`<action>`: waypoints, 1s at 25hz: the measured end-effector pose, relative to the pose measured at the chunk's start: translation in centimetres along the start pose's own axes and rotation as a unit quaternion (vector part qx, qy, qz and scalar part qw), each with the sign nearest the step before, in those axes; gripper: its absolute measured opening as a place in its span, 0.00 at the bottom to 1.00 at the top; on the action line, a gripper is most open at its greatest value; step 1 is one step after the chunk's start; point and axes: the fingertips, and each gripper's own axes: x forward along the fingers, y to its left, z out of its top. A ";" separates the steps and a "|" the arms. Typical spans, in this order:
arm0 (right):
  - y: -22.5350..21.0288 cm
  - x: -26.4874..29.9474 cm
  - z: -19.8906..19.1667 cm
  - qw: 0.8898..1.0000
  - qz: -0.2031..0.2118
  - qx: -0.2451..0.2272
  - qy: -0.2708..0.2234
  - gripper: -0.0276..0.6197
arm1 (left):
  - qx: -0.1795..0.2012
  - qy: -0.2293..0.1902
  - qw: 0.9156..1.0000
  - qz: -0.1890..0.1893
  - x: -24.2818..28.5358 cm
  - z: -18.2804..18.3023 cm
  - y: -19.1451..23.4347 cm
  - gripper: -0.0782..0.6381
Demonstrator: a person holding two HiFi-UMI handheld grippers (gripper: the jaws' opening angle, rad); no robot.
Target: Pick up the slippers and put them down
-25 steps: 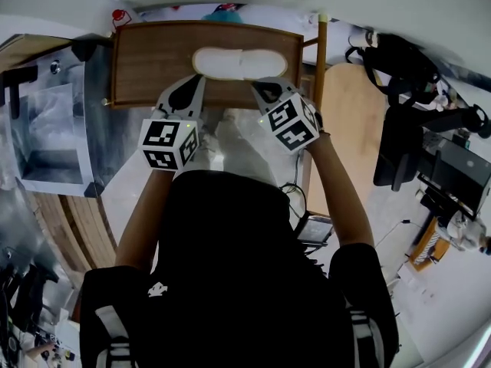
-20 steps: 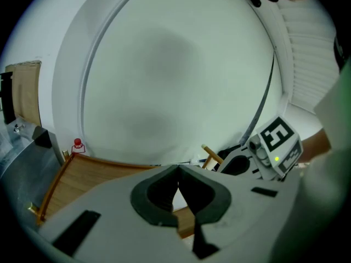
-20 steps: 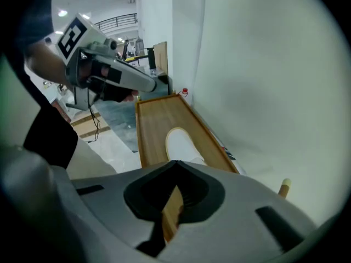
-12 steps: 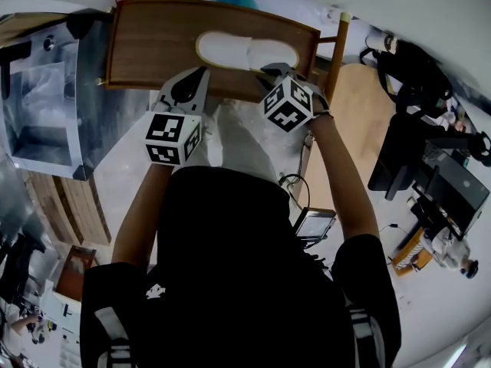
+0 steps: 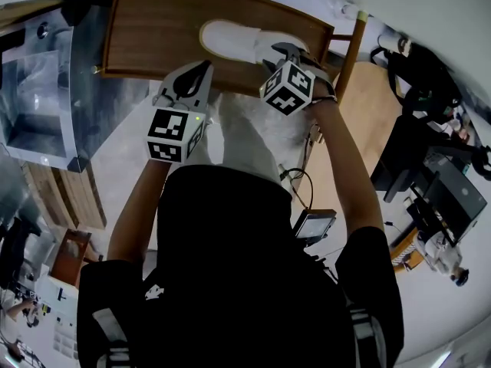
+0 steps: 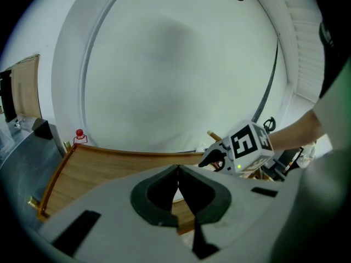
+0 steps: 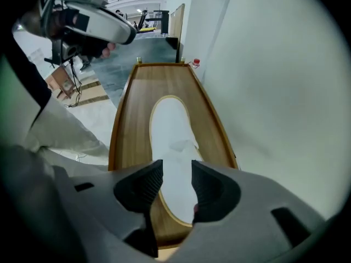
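Observation:
A pair of white slippers (image 5: pixel 244 41) lies toe to toe on the brown wooden table (image 5: pixel 153 37) with a raised rim. My right gripper (image 5: pixel 285 52) points steeply down over their right end. Its jaws are opening, and the white slipper (image 7: pixel 170 141) shows through the gap in the right gripper view, with the pads of the right gripper (image 7: pixel 176 177) not pressing on it. My left gripper (image 5: pixel 201 71) hangs at the table's near edge, left of the slippers. The left gripper (image 6: pixel 176 171) is shut and holds nothing, above the wooden table (image 6: pixel 98 171).
A steel sink unit (image 5: pixel 38 90) stands left of the table. A wooden chair post (image 5: pixel 349 48) rises at the table's right end. A small red object (image 6: pixel 80 134) sits at the far left corner. Black office gear (image 5: pixel 430 175) stands to the right, and a device (image 5: pixel 313 225) lies on the floor.
Both grippers have come down toward the table. The right one has rolled, tipped downward and moved onto the right end of the slippers, and its jaws now stand apart.

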 end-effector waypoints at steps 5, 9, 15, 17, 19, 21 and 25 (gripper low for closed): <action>-0.7 1.8 -0.3 1.000 -0.003 -0.013 0.006 0.30 | -0.002 0.009 1.000 0.003 0.8 -0.5 0.5 0.12; -1.2 3.1 -0.1 1.000 0.000 -0.015 0.006 0.33 | -0.003 0.014 1.000 0.005 1.3 -0.9 0.9 0.12; -1.3 4.6 -0.2 1.000 0.005 -0.019 0.013 0.32 | -0.008 0.030 1.000 0.004 1.8 -1.8 1.5 0.12; -1.5 4.9 -0.3 0.999 -0.002 -0.027 0.016 0.27 | -0.012 0.031 0.999 0.006 1.9 -1.9 1.8 0.12; -1.6 5.1 -0.3 0.999 -0.008 -0.034 0.019 0.22 | -0.014 0.028 0.999 0.008 2.0 -1.9 2.1 0.12; -1.7 5.3 -0.3 0.999 -0.009 -0.035 0.020 0.20 | -0.015 0.027 0.999 0.008 2.1 -1.9 2.2 0.12; -1.8 5.2 -0.3 0.999 -0.017 -0.031 0.020 0.12 | -0.016 0.029 0.999 0.007 2.2 -1.9 2.2 0.12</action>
